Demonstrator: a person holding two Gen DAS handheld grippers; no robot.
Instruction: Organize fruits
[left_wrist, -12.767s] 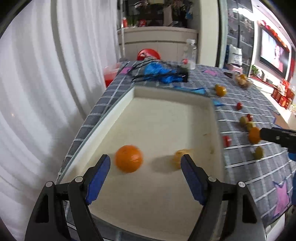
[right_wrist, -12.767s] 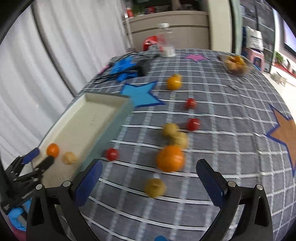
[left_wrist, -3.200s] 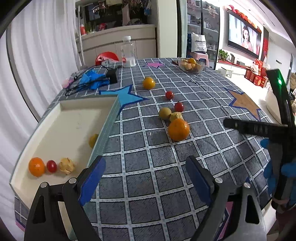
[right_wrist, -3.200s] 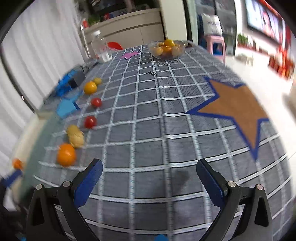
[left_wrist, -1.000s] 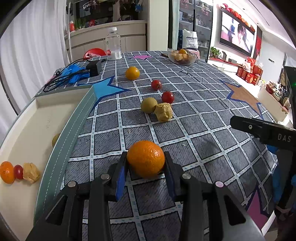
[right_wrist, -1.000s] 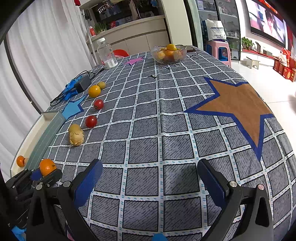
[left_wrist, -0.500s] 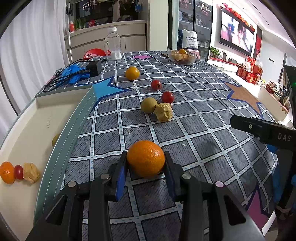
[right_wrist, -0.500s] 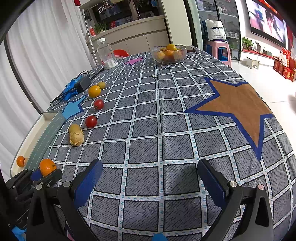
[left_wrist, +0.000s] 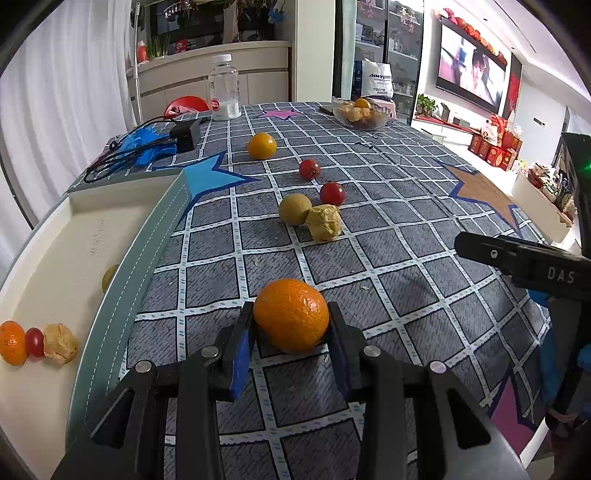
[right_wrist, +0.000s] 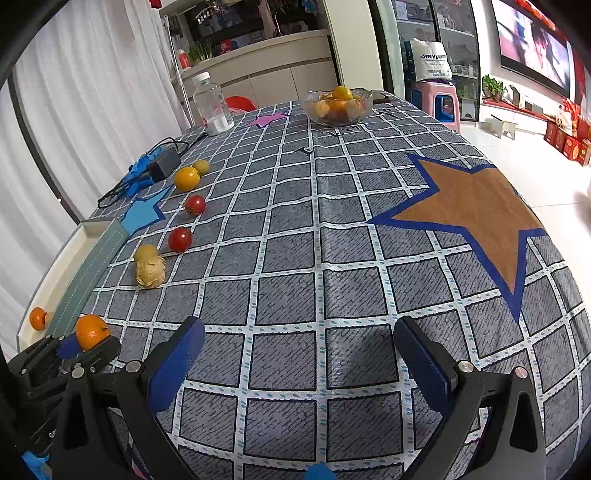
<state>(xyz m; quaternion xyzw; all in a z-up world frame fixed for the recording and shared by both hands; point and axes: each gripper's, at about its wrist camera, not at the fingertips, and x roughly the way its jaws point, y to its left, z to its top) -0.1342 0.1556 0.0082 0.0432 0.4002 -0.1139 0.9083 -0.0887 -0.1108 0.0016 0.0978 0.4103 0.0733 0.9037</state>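
Observation:
My left gripper (left_wrist: 291, 328) is shut on a large orange (left_wrist: 291, 319), at or just above the checked cloth beside the cream tray (left_wrist: 55, 251); the orange also shows in the right wrist view (right_wrist: 91, 331). The tray holds a small orange (left_wrist: 12, 342), a cherry tomato (left_wrist: 34, 342), a husked fruit (left_wrist: 60, 343) and a yellow-green fruit (left_wrist: 109, 276). On the cloth lie a yellow-green fruit (left_wrist: 294, 209), a husked fruit (left_wrist: 325, 223), two tomatoes (left_wrist: 332, 192) and a yellow-orange fruit (left_wrist: 261, 145). My right gripper (right_wrist: 299, 354) is open and empty above the cloth.
A glass bowl of fruit (right_wrist: 337, 105) and a plastic bottle (right_wrist: 213, 104) stand at the far end. A black adapter with cables and blue cloth (left_wrist: 162, 140) lies behind the tray. The table edge drops off on the right.
Over the last second nothing has visibly moved. Earlier, my left gripper was open over the cloth and has since closed on the large orange.

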